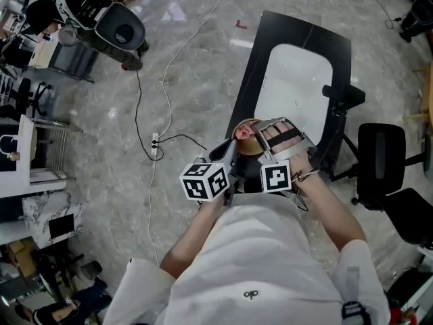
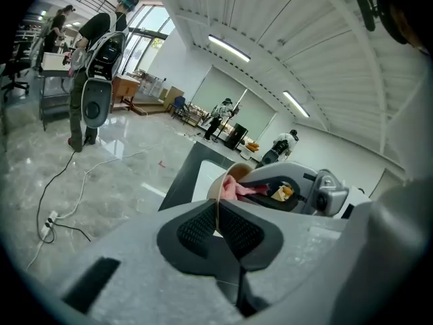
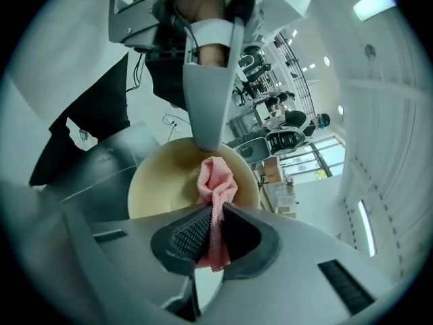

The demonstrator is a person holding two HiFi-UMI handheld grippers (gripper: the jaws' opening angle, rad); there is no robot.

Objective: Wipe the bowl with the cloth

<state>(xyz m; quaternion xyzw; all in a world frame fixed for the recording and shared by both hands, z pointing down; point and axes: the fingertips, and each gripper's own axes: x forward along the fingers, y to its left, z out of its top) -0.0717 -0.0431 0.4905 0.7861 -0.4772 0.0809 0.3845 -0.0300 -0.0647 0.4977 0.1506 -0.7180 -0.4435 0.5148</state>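
Note:
A cream bowl (image 1: pixel 252 143) (image 3: pixel 159 181) is held up in the air, tilted on its side. My left gripper (image 1: pixel 233 156) (image 2: pixel 218 217) is shut on the bowl's thin rim (image 2: pixel 226 176). A pink cloth (image 3: pixel 216 181) (image 2: pixel 233 189) (image 1: pixel 241 133) is bunched in my right gripper (image 1: pixel 262 135) (image 3: pixel 212 232), which is shut on it and presses it against the bowl's inside. In the right gripper view the left gripper's grey finger (image 3: pixel 206 107) comes down onto the bowl's far rim. Much of the bowl is hidden behind both grippers in the head view.
Below and ahead stands a black-framed table with a white top (image 1: pixel 298 80). A black chair (image 1: pixel 382 156) is to its right. A cable and power strip (image 1: pixel 155 144) lie on the marble floor to the left, with equipment (image 1: pixel 101 15) at the far left.

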